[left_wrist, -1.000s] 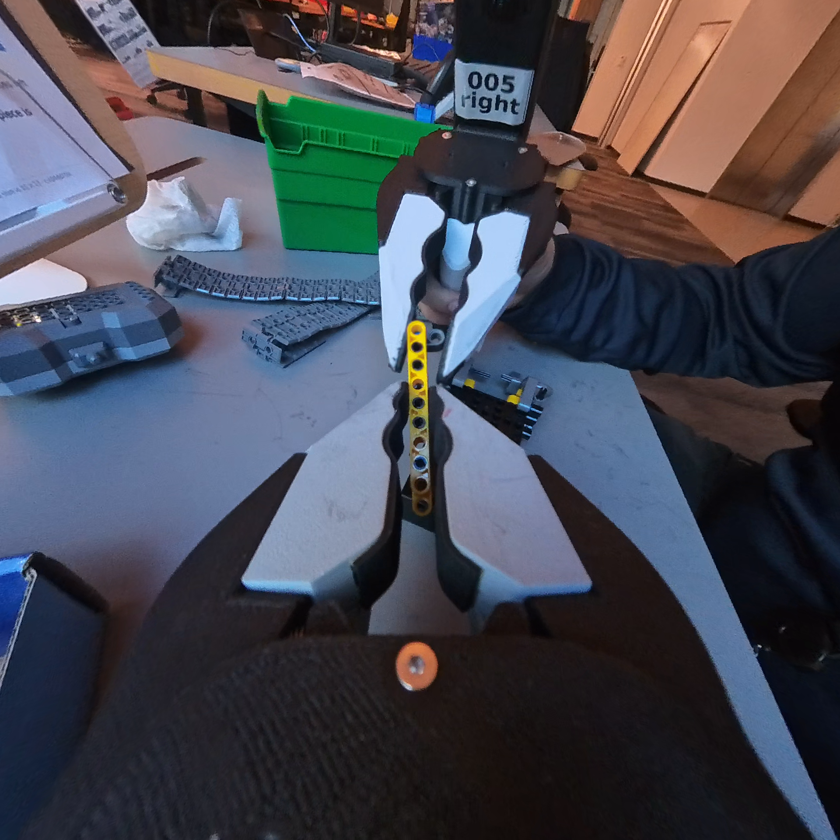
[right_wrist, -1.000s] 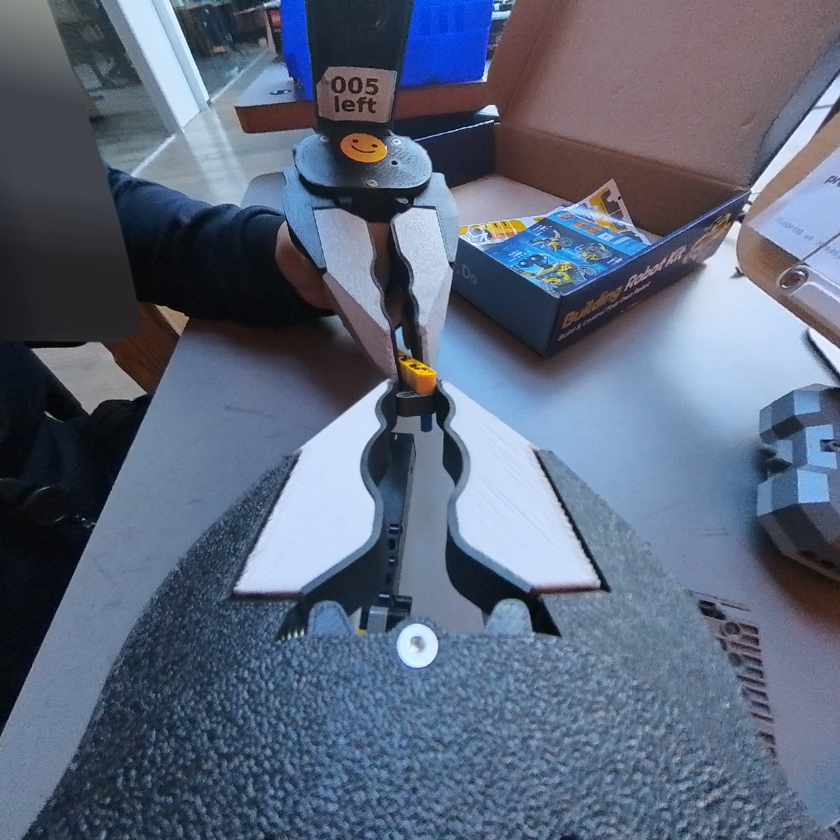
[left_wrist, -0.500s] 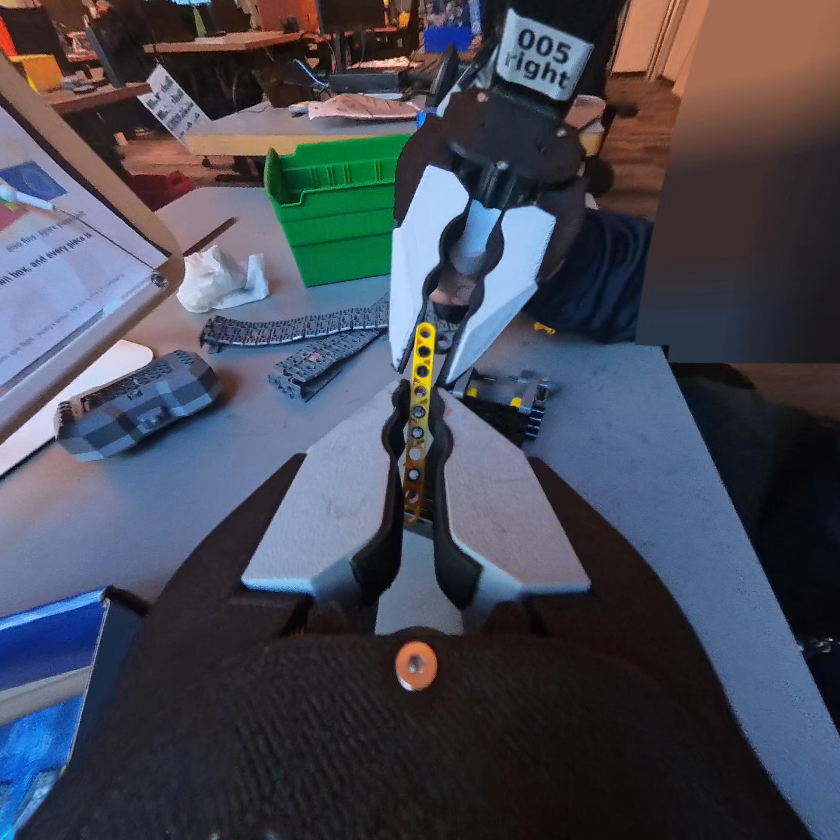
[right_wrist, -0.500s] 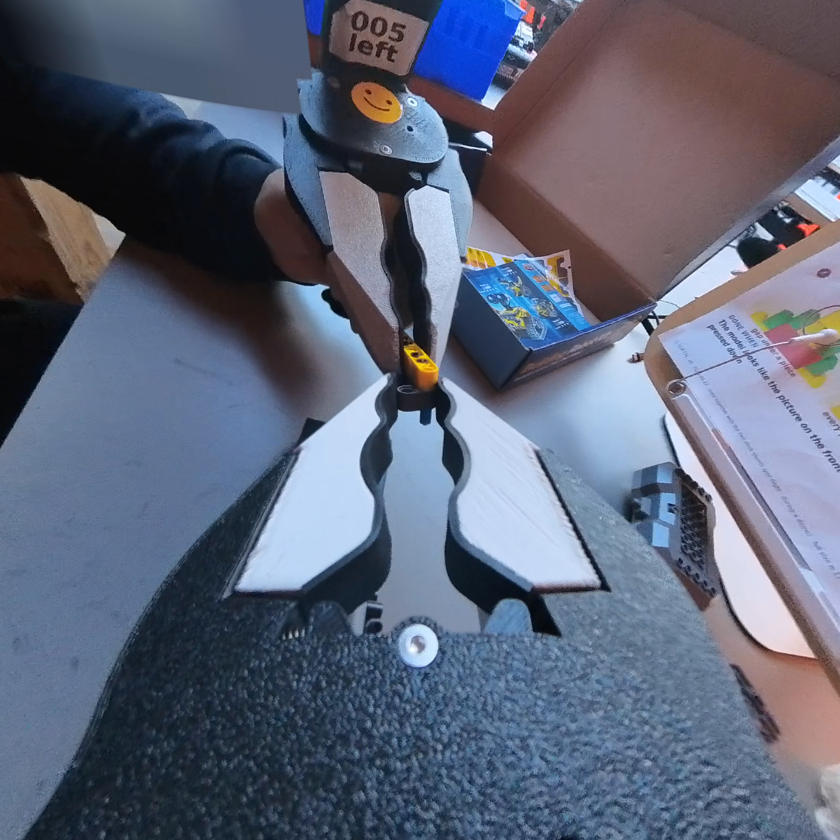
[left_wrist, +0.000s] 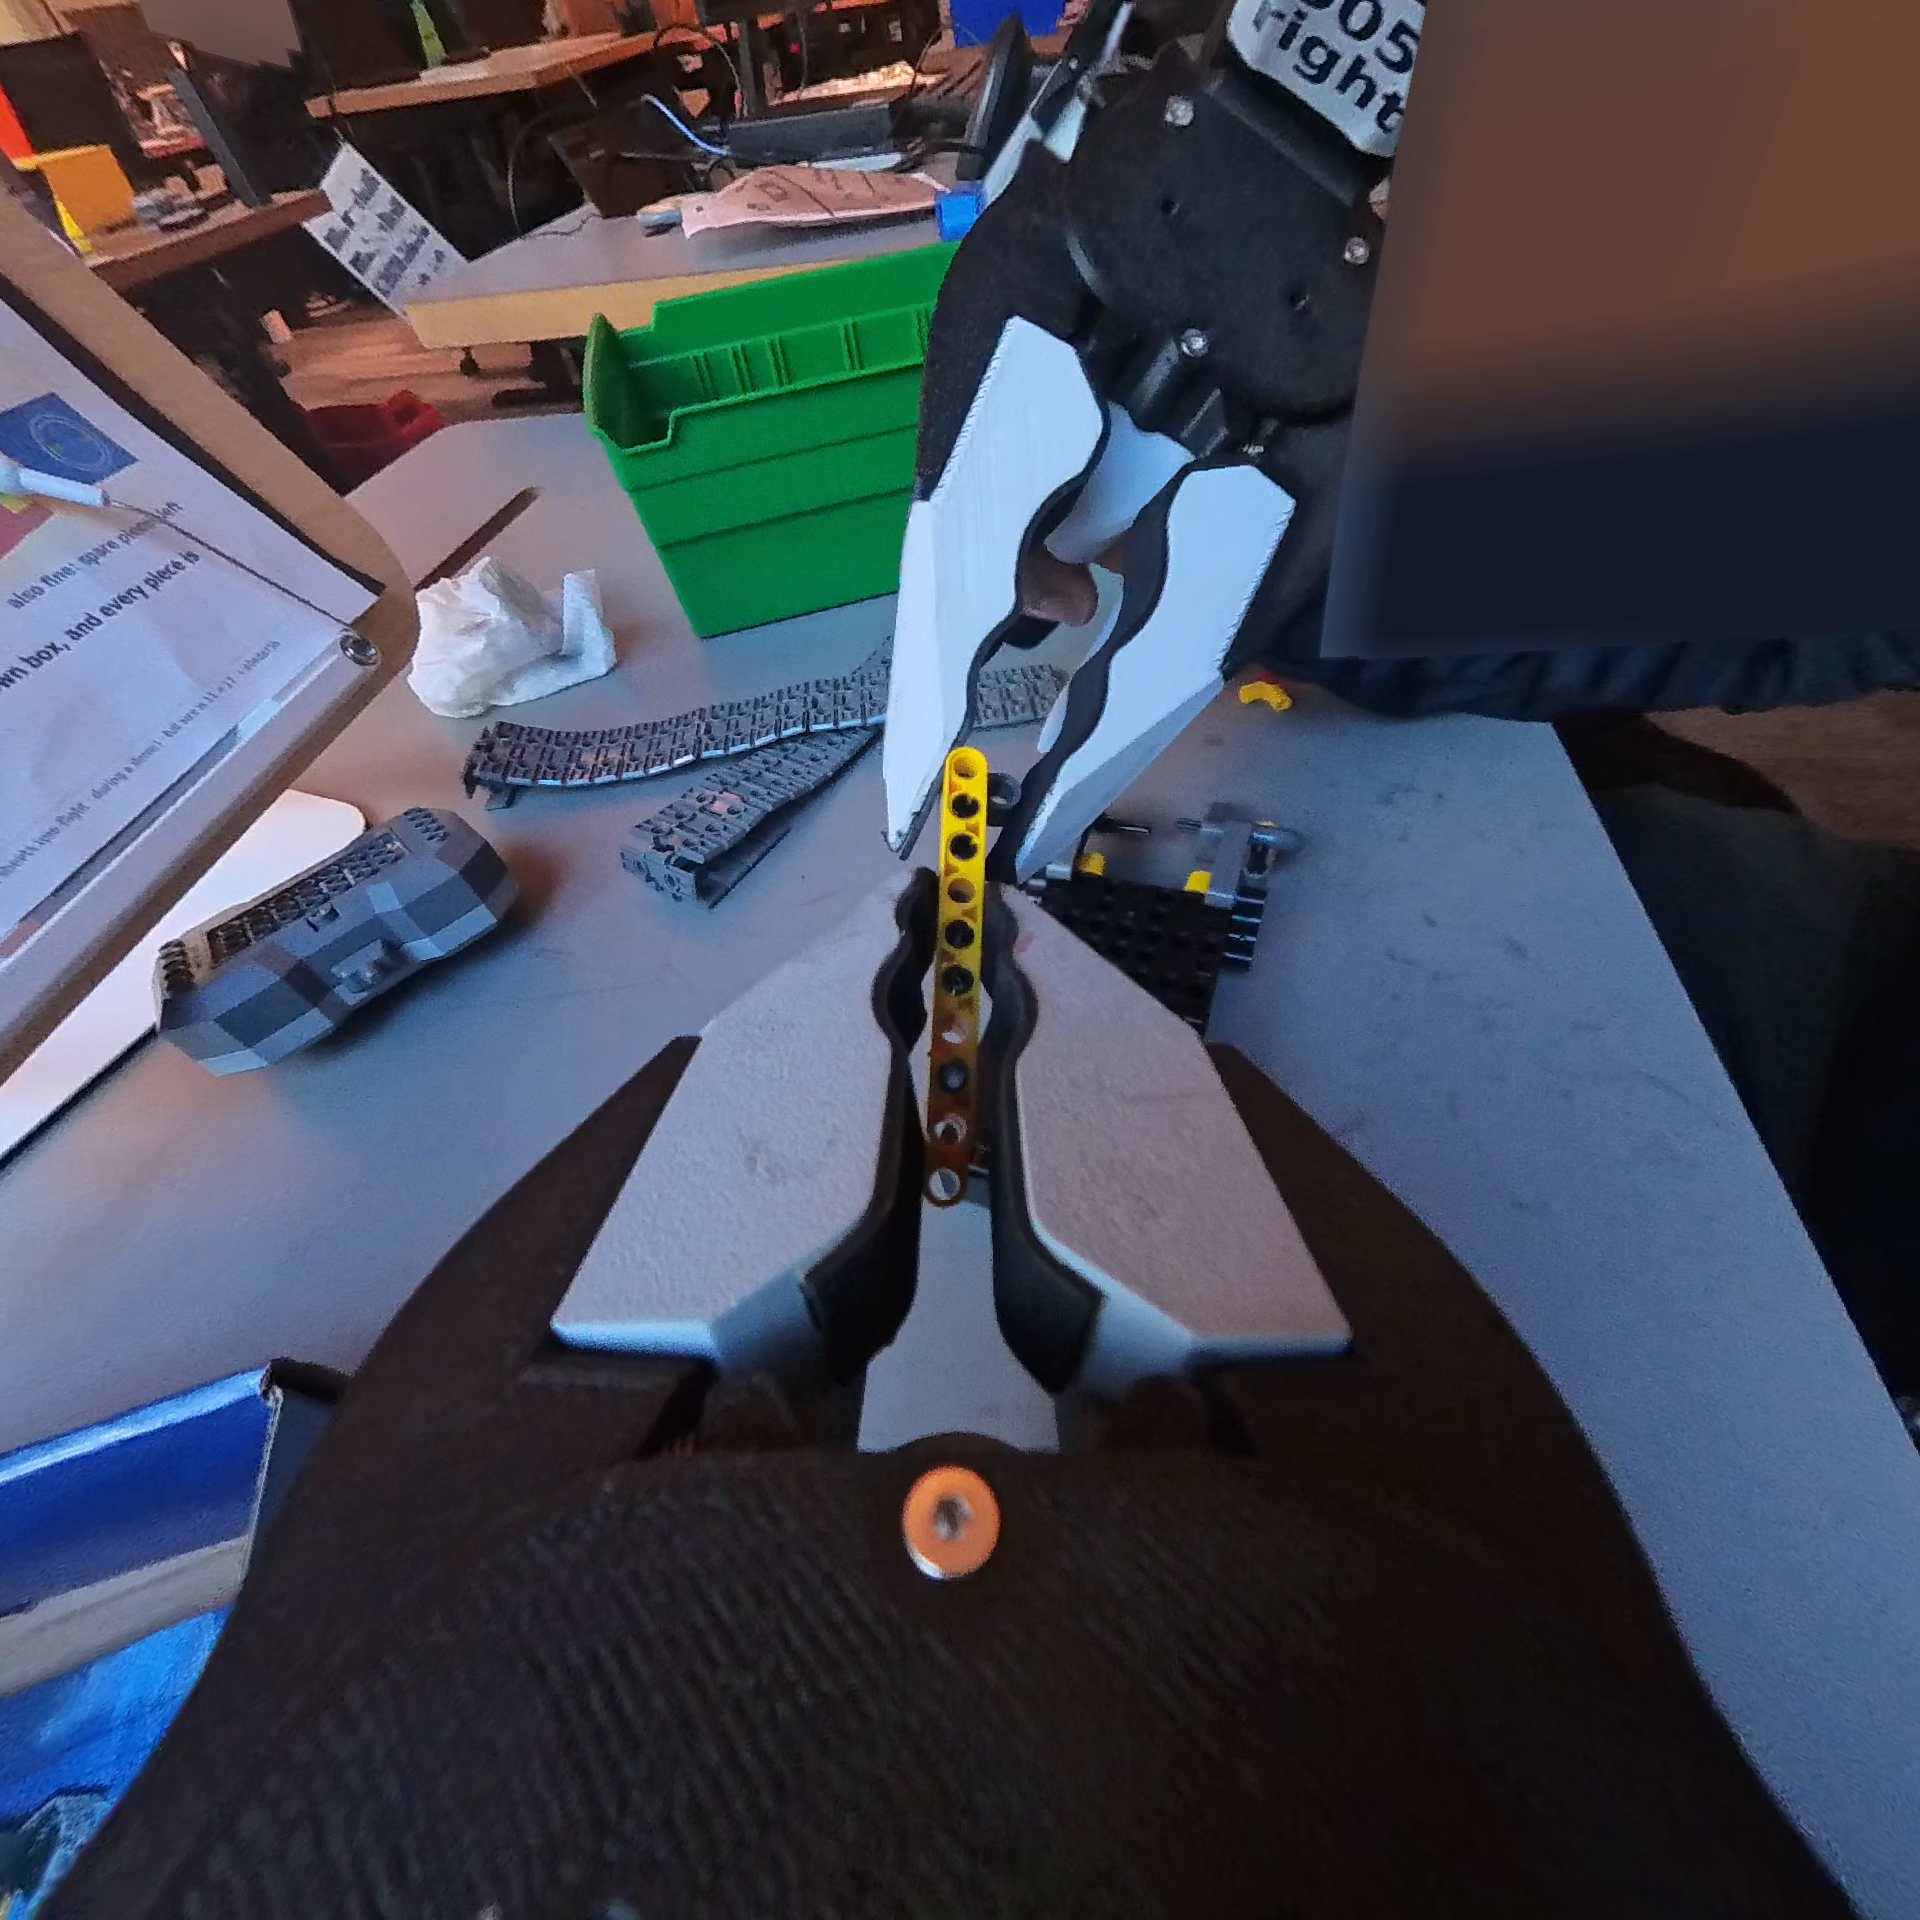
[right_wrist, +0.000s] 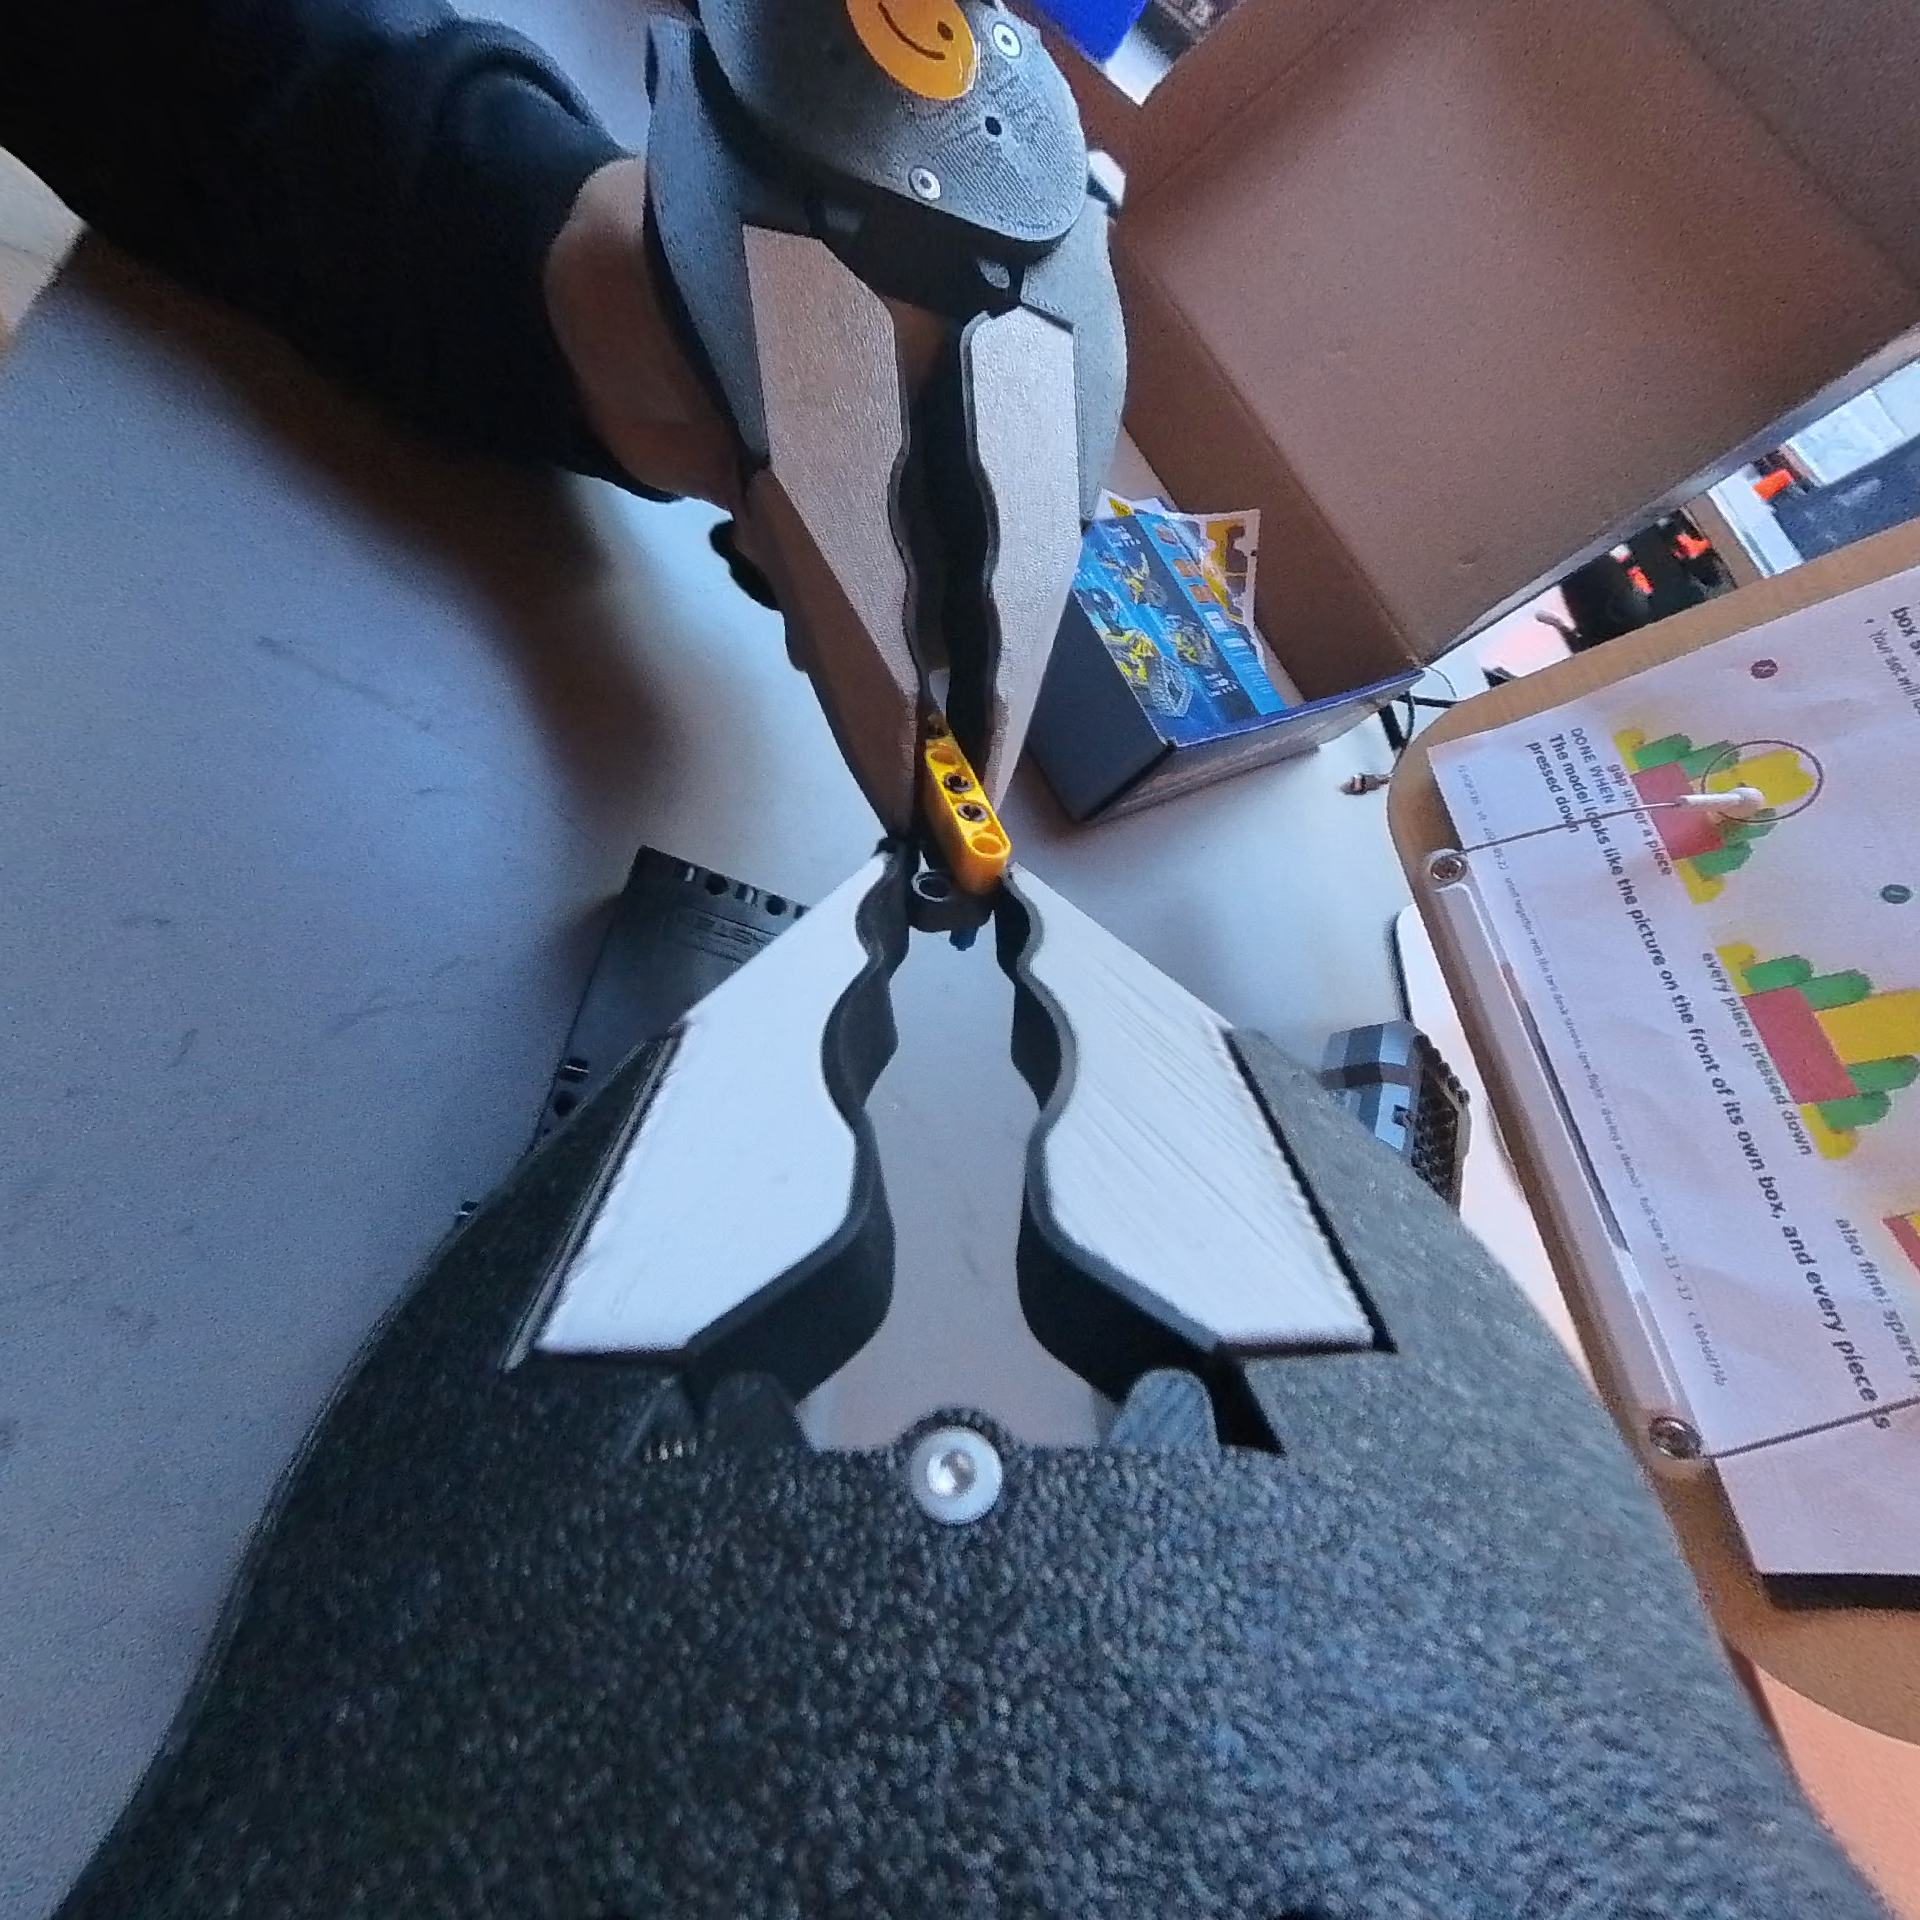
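- Left claw pinches a yellow holed beam, raised above the grey surface.
- Right claw grips a small dark connector touching the beam's tip.
- Black tracks lie behind.

A grey table bears a green bin, black tracks, crumpled tissue, perhaps a battery pack

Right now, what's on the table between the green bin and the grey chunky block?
In the left wrist view, two black track strips and a crumpled white tissue lie between the green bin and the grey block.
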